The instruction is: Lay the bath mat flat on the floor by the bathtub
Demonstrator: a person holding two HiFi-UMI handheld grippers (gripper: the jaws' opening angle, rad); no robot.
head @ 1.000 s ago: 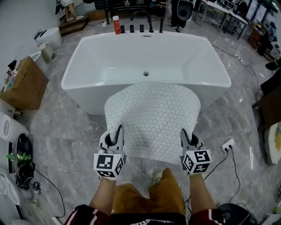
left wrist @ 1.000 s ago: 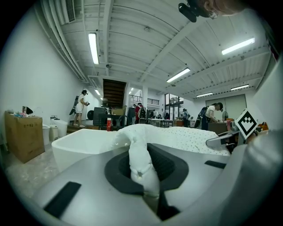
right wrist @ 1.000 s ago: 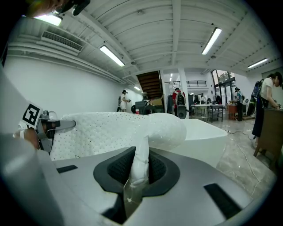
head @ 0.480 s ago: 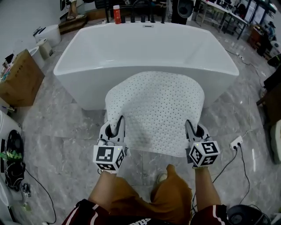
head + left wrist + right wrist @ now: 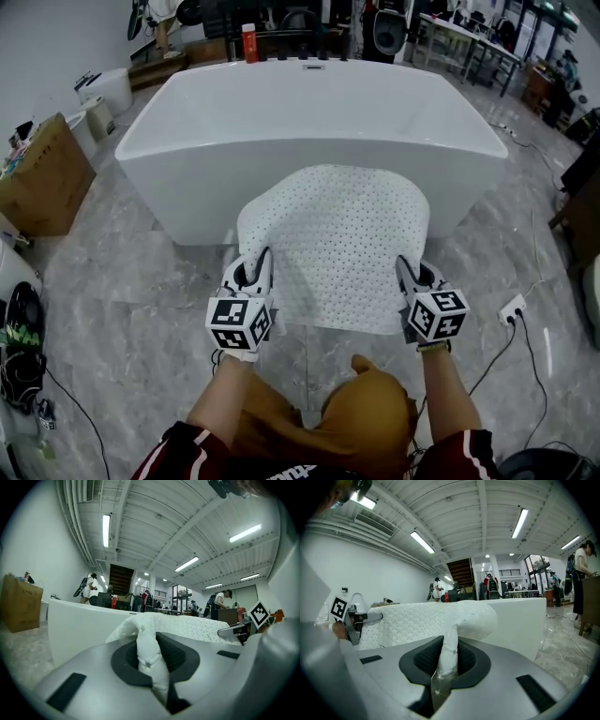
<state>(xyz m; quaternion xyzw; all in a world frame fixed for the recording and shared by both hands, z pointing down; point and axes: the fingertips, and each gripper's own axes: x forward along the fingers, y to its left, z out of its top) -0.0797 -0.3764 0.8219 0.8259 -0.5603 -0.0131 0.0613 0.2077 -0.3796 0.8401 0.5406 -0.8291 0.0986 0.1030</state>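
Observation:
A white perforated bath mat (image 5: 337, 239) hangs stretched between my two grippers, above the marble floor in front of the white bathtub (image 5: 309, 122). My left gripper (image 5: 251, 274) is shut on the mat's near left corner, whose pinched fold (image 5: 149, 656) stands between the jaws. My right gripper (image 5: 412, 278) is shut on the near right corner, bunched fabric (image 5: 449, 656) squeezed in its jaws. The mat's far edge curves down close to the tub's front wall. In each gripper view the mat (image 5: 187, 623) (image 5: 417, 616) spreads sideways toward the other gripper.
A cardboard box (image 5: 37, 178) stands left of the tub. A red bottle (image 5: 249, 43) and dark taps sit on the tub's far rim. A power strip (image 5: 512, 310) with cable lies on the floor at right. My knees in brown trousers (image 5: 366, 412) show below the grippers.
The mat and both grippers have come slightly nearer and lower, away from the tub rim. The view has shifted so the tub sits higher in the picture. Both grips are unchanged.

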